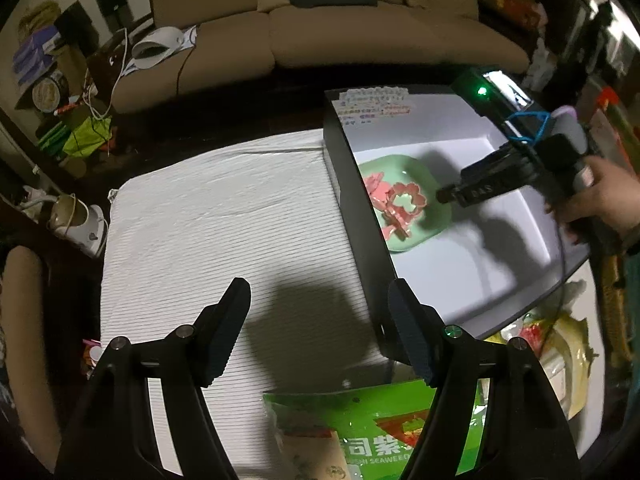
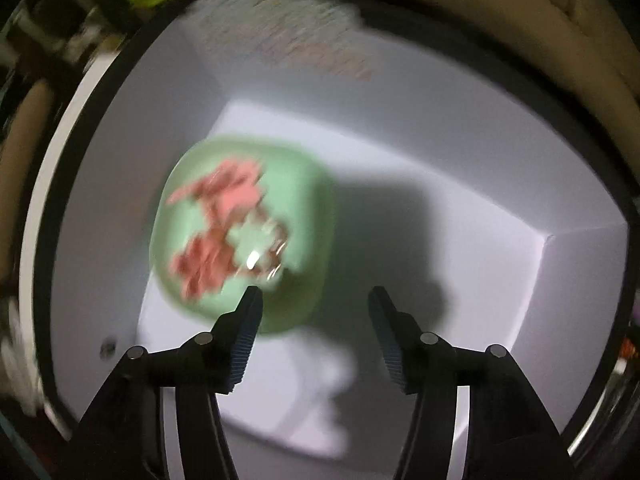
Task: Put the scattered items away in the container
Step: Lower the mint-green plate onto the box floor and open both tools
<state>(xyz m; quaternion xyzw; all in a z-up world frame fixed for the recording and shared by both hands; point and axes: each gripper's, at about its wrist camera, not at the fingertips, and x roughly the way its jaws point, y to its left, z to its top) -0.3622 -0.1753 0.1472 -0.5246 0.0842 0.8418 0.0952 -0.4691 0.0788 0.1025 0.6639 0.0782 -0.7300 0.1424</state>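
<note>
Just beyond right gripper (image 2: 316, 300) (agape): green dish (image 2: 304, 184).

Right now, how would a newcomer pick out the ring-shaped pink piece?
Find the black box with white inside, right of the white cloth. In it sits a green dish of pink pieces. The ring piece is the flower-shaped one with an open centre, nearest the right gripper.

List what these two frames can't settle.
- Pink pieces in the green dish: right wrist view smeared by motion, count unclear.
- Box floor near its dark wall: hidden in the left wrist view.
- Seaweed packet: cut by the bottom edge and the left tongs.
- Right tongs tips: blurred and dark in the left wrist view.
</note>
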